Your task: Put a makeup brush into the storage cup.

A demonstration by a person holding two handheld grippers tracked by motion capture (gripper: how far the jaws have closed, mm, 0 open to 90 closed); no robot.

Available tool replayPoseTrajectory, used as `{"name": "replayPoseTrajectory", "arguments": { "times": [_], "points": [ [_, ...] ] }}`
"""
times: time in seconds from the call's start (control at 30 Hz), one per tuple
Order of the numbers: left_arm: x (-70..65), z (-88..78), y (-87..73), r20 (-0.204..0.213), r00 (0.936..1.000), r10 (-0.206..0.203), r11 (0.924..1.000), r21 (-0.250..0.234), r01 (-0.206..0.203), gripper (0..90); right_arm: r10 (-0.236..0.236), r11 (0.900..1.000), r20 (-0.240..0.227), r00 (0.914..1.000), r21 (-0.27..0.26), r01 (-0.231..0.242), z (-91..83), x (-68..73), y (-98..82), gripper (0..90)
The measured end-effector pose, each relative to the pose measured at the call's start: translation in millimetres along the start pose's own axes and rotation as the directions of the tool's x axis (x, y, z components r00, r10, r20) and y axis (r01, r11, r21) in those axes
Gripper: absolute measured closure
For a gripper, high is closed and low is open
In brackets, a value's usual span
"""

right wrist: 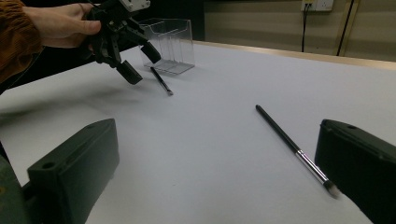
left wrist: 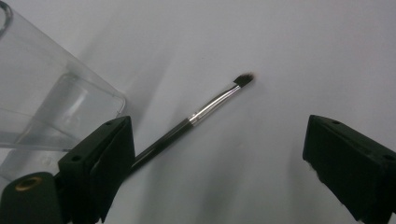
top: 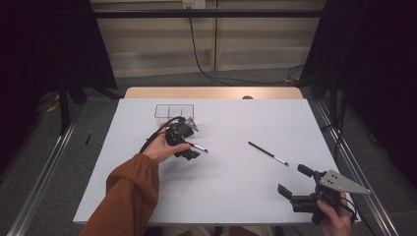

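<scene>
Hovering low over the white worktop (top: pixel 231 162), my left gripper (top: pixel 189 146) had its fingers (left wrist: pixel 100 163) spread wide around the short brush (top: pixel 198 147), which lay flat on the surface. In the left gripper view the brush's black handle ran out from beside the left-hand finger, and its silver ferrule and dark bristle tip (left wrist: pixel 243 79) pointed away into the open gap; I could not tell whether that finger touched the handle or only stood just beside it. The other finger (left wrist: pixel 350 163) stood well apart from the brush, so nothing was clamped.

A clear plastic box (top: pixel 174 111) with compartments sat just beyond the left gripper, toward the far side of the worktop, and its wall filled the upper left corner of the left gripper view. From the right gripper view I saw the short brush (right wrist: pixel 161 80) lying just in front of that box (right wrist: pixel 170 44), with the left gripper (right wrist: pixel 135 58) tilted down over its handle end.

My right gripper (top: pixel 295 182) was near the front right corner of the worktop, its fingers (right wrist: pixel 74 168) wide apart and holding nothing. A longer brush (top: pixel 268 153) lay on the worktop between the two grippers, nearer the right one; in the right gripper view its pale tip (right wrist: pixel 329 186) rested just beside the right-hand finger.
</scene>
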State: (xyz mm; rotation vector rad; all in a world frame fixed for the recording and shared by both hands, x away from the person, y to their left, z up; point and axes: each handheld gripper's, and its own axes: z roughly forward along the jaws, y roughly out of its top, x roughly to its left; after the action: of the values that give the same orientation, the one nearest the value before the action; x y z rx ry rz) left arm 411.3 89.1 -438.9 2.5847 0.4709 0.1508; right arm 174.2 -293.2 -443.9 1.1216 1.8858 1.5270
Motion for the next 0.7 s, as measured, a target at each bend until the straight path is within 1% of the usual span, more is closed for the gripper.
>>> {"name": "replayPoseTrajectory", "arguments": {
  "times": [0.03, 0.07, 0.13, 0.2, 0.27, 0.37, 0.4, 0.43, 0.47, 0.5, 0.53, 0.57, 0.63, 0.67, 0.7],
  "points": [
    [0.0, 0.0, 0.0, 0.0, 1.0, 0.0, 1.0, 0.0, 0.0, 9.1, -0.001, 1.0, -0.001, 1.0, 0.001, 0.001, 0.1, -0.1, -0.1, 0.0],
    [2.6, 1.5, 0.9, 0.026, 0.9997, 0.001, 0.9998, 0.019, -0.002, 9.0, -0.001, 1.0, -0.004, 1.0, 0.003, 0.001, 0.3, -0.1, -0.1, 0.0],
    [4.2, 2.4, 3.1, 0.065, 0.9979, 0.008, 0.9994, 0.032, -0.011, 6.7, 0.001, 1.0, -0.006, 1.0, 0.003, 0.0, 0.5, 0.1, -0.1, 0.0],
    [4.9, 4.0, 6.0, 0.054, 0.9985, 0.01, 0.999, 0.043, -0.012, 6.6, 0.0, 1.0, -0.008, 1.0, 0.003, 0.0, 0.5, 0.1, -0.2, 0.0],
    [5.7, 6.4, 7.8, 0.053, 0.9983, 0.025, 0.9978, 0.06, -0.028, 6.7, 0.0, 1.0, -0.008, 1.0, 0.004, 0.0, 0.4, 0.2, -0.3, 0.0],
    [6.7, 9.3, 10.5, 0.053, 0.9981, 0.031, 0.9958, 0.085, -0.036, 7.4, 0.0, 1.0, -0.004, 1.0, 0.004, 0.0, 0.3, 0.0, -0.5, 0.0],
    [7.2, 9.9, 11.3, 0.055, 0.998, 0.032, 0.9956, 0.086, -0.037, 7.4, -0.003, 1.0, -0.003, 1.0, 0.006, 0.003, 0.1, 0.1, -0.5, 0.0],
    [7.5, 10.0, 12.2, 0.037, 0.9985, 0.041, 0.9956, 0.082, -0.044, 8.4, -0.006, 1.0, -0.002, 1.0, 0.007, 0.006, 0.1, 0.1, -0.6, 0.0],
    [7.5, 10.0, 12.2, 0.037, 0.9985, 0.041, 0.9956, 0.082, -0.044, 10.5, -0.006, 1.0, -0.002, 1.0, 0.007, 0.006, 0.1, 0.1, -0.6, 0.0],
    [9.9, 11.3, 13.5, 0.058, 0.9978, 0.033, 0.995, 0.092, -0.038, 12.5, -0.005, 1.0, -0.001, 1.0, 0.008, 0.005, 0.5, 0.3, -0.7, 0.0],
    [11.4, 12.0, 14.1, 0.06, 0.9975, 0.039, 0.9935, 0.105, -0.045, 13.3, -0.003, 1.0, 0.001, 1.0, 0.008, 0.003, 0.6, 0.4, -0.6, 0.0],
    [11.8, 13.5, 14.1, 0.053, 0.9979, 0.036, 0.9936, 0.105, -0.041, 14.2, -0.003, 1.0, 0.002, 1.0, 0.007, 0.003, 0.6, 0.3, -0.7, 0.0],
    [12.5, 14.2, 14.4, 0.057, 0.9975, 0.041, 0.9929, 0.109, -0.047, 20.2, -0.003, 1.0, 0.0, 1.0, 0.008, 0.003, 0.5, 0.3, -0.6, 0.0],
    [12.2, 16.6, 15.4, 0.05, 0.9977, 0.045, 0.9909, 0.125, -0.051, 21.1, -0.007, 1.0, -0.001, 1.0, 0.008, 0.007, 0.2, 0.3, -0.6, 0.0],
    [13.8, 15.9, 16.5, 0.057, 0.9957, 0.073, 0.9851, 0.152, -0.08, 22.4, -0.007, 1.0, -0.001, 1.0, 0.008, 0.007, 0.2, 0.4, -0.6, 0.0]
  ]
}}
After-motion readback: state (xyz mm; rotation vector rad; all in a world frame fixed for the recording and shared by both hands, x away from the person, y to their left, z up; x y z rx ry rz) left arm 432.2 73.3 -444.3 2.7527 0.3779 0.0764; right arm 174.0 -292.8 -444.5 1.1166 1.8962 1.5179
